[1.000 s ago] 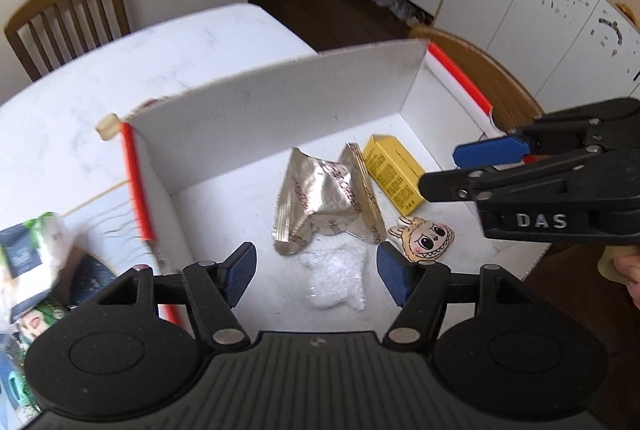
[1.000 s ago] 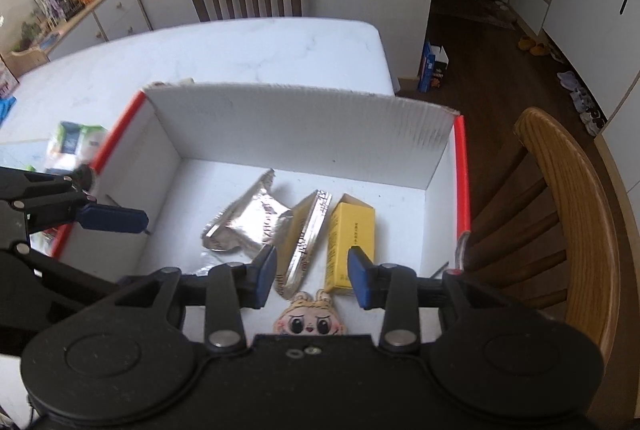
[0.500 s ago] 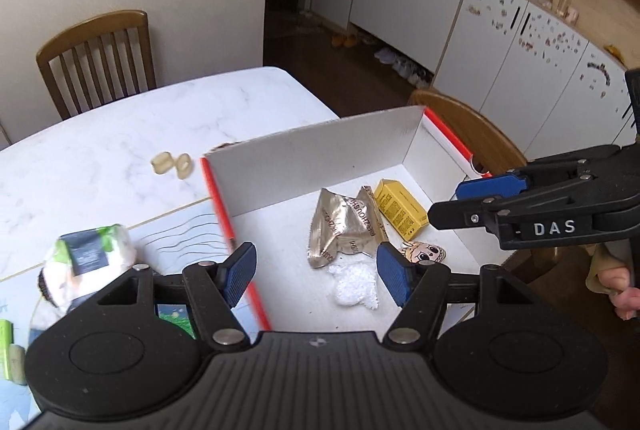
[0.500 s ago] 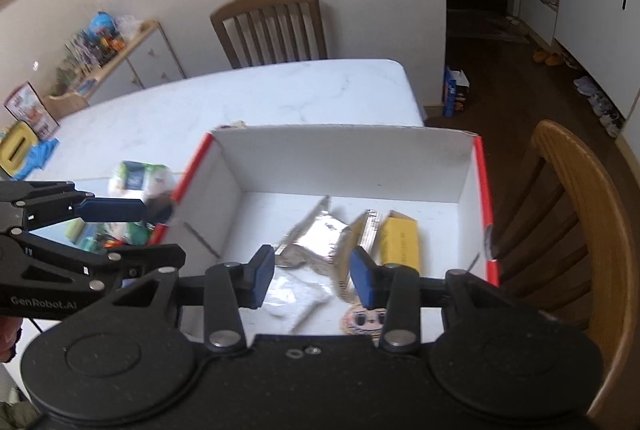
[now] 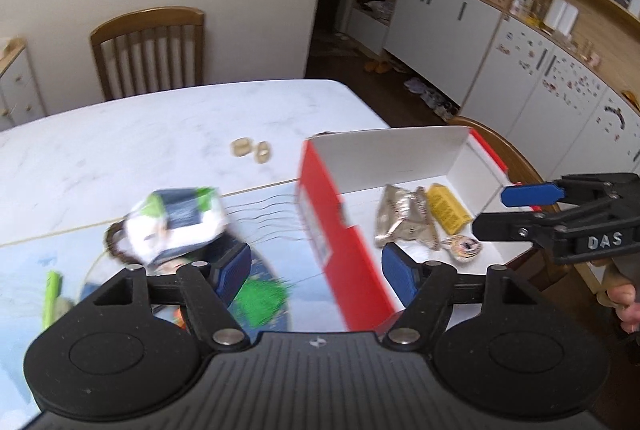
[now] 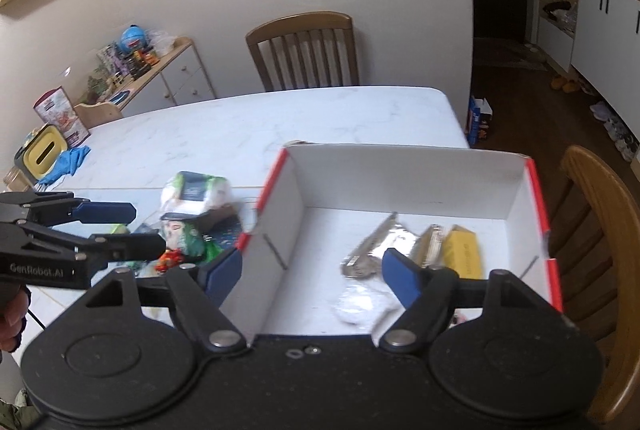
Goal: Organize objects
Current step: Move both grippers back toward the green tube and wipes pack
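The red-and-white box [image 6: 404, 186] sits open at the desk's [image 6: 248, 126] right edge, near its front corner, and holds a crumpled silver foil packet [image 5: 400, 218], a yellow carton [image 5: 448, 208] beside it, a round cartoon-face sticker [image 5: 464, 244] and a wad of clear plastic [image 6: 360, 300] towards the box's near wall. Print on the carton is too small to read. Left of the box, on a blue printed mat [image 5: 280, 250], lies a white, green and dark pouch [image 5: 176, 226], blurred; two small tan rings [image 5: 250, 150] rest further back on the bare marble top. The left gripper [image 5: 316, 268] hangs tilted downward over the box's red side wall, its jaws opening with nothing between them; its side reads "GenRobot.AI" in the right wrist view. The right gripper [image 6: 312, 270], marked "DAS", is angled down over the box, jaws opening and empty. A hand [image 5: 622, 300] grasps its handle.
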Tool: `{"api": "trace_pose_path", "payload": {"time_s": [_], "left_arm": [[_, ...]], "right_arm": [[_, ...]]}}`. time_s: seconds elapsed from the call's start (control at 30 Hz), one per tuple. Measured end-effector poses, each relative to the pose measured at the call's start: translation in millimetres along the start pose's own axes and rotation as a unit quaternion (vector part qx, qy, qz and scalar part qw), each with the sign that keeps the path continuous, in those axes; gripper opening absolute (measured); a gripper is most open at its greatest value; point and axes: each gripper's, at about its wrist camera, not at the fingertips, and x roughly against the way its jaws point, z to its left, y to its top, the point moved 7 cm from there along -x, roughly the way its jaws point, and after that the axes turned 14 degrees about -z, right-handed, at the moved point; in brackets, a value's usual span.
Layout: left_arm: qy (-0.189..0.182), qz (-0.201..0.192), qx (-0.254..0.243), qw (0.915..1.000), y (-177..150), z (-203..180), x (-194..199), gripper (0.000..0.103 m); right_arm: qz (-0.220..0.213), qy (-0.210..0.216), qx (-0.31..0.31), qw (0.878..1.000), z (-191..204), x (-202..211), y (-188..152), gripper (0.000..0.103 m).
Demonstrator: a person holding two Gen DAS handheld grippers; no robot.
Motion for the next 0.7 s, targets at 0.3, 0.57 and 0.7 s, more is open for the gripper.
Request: {"api": "trace_pose_path", "payload": {"time_s": [0.3,0.57,0.7], "left_arm": [[0.046,-0.001,0.027,0.9986,-12,70,24,0.079],[0.071,-0.012,0.042,0.9966,-17,129,38,0.091],[0.075,-0.026,0.044,0.9959,-22,153,41,0.103]], "right_arm": [[0.001,0.013,0.033,0.999,60,-13,-7,0.089],[0.013,0.011,0.05,0.999,101,-34,-18,0.089],[0.021,0.01,0.051,0.998,118,-50,-23,0.089]]}}
